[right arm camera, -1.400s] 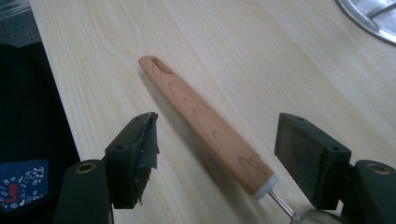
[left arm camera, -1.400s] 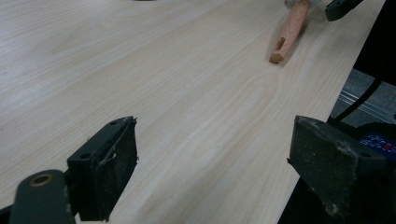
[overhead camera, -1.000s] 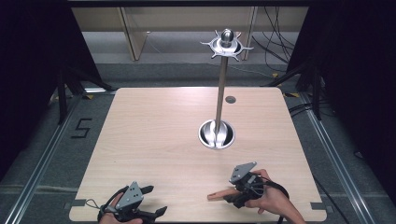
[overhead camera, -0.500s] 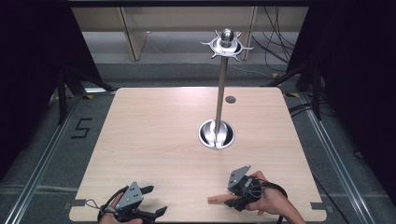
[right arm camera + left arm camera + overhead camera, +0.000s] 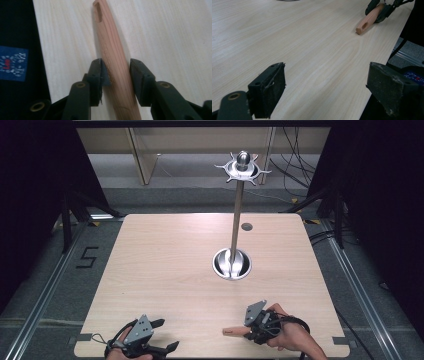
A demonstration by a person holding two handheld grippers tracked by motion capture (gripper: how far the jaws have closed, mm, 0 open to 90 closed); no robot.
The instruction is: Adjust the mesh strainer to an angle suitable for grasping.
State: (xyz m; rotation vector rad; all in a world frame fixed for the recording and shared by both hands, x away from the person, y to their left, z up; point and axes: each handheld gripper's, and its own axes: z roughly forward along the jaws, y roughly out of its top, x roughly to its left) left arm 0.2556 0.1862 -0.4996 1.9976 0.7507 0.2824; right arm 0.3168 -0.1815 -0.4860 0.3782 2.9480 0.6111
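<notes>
While you hold the wooden handle [image 5: 115, 67] low over the table [image 5: 165, 265]:
Right gripper [image 5: 116, 72]: your jaws clamp its midsection for balance.
Left gripper [image 5: 324, 92]: jaws wide apart, empty.

The table [image 5: 165, 270] is pale wood with fine grain lines; the wooden handle [image 5: 115, 62] is warmer, reddish tan; the right gripper [image 5: 116, 72] is black; the stand [image 5: 237, 210] is shiny silver.
</notes>
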